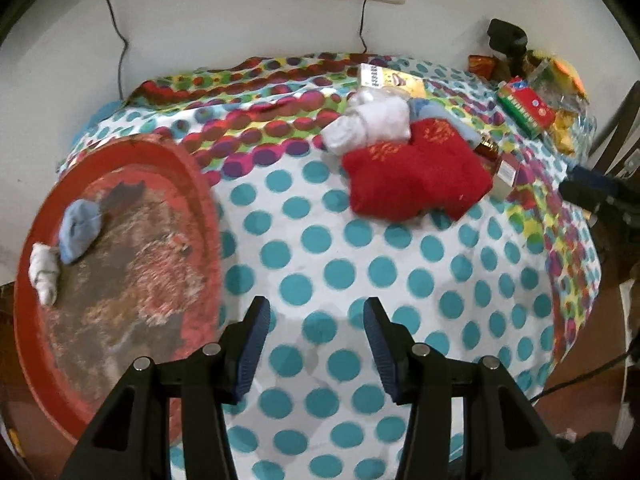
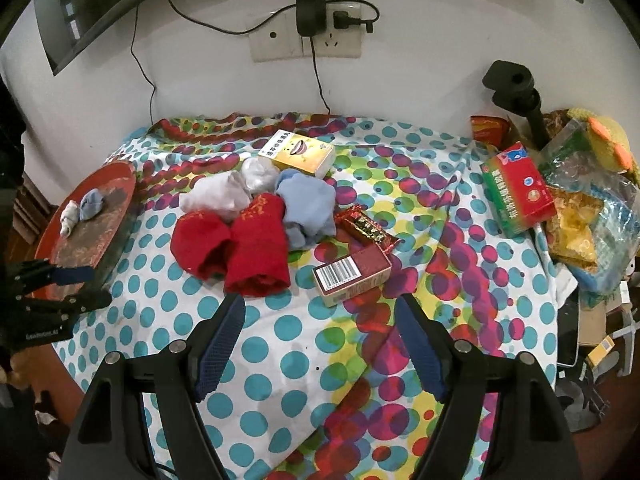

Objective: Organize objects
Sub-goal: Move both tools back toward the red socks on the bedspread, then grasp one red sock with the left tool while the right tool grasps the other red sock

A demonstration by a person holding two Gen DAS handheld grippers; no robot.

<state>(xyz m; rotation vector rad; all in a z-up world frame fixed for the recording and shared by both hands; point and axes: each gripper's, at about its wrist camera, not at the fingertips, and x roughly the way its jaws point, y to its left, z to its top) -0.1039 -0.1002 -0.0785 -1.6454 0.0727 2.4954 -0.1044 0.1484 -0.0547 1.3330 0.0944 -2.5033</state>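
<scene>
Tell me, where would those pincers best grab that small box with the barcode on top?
Probably across its two long sides, coming down from above. The barcode box lies flat on the dotted cloth, its long sides free, though a foil-wrapped candy sits close behind it. The open right gripper, just in front of it, looks wide enough to straddle it.
</scene>
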